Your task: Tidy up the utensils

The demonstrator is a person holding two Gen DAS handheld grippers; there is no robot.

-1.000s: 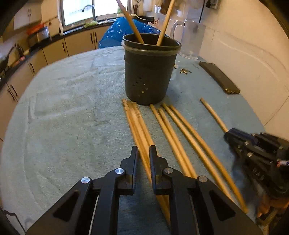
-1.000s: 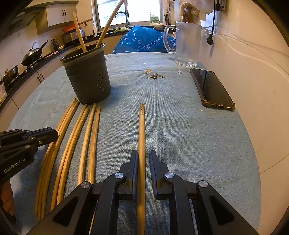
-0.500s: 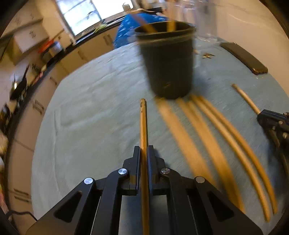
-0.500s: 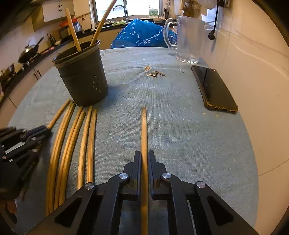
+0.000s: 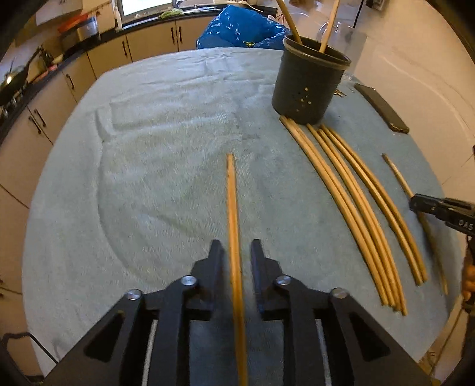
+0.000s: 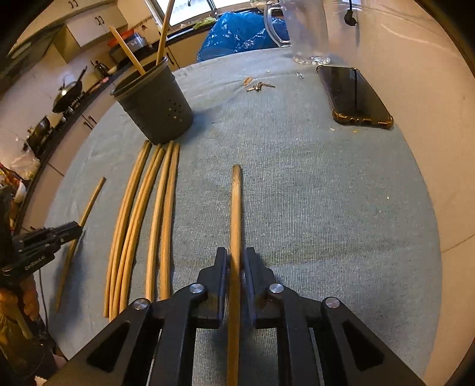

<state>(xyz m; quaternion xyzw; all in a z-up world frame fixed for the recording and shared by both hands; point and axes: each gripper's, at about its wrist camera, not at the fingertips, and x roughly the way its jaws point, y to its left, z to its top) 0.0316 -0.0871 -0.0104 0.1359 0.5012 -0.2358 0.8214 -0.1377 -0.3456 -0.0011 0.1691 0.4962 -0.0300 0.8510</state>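
Note:
In the left wrist view a wooden chopstick [image 5: 233, 202] lies on the towel between the fingers of my left gripper [image 5: 236, 246]. Its jaws are opening and a gap shows on both sides of the stick. My right gripper [image 6: 235, 252] is shut on another chopstick [image 6: 236, 207], its jaws easing slightly while the pads stay against it. A row of several chopsticks [image 5: 356, 207] [image 6: 142, 213] lies between the two grippers. Behind the row stands the dark utensil holder [image 5: 308, 86] [image 6: 157, 110], with two sticks upright in it.
A green towel [image 5: 148, 148] covers the round table. A phone [image 6: 356, 95], small keys [image 6: 259, 86] and a clear jug [image 6: 302, 29] sit at the back right by the wall. A blue bag [image 5: 237, 26] lies beyond the far edge.
My left gripper has carried one chopstick leftward out of the row, set it on the towel and parted its jaws. My right gripper has closed on the lone chopstick at the right.

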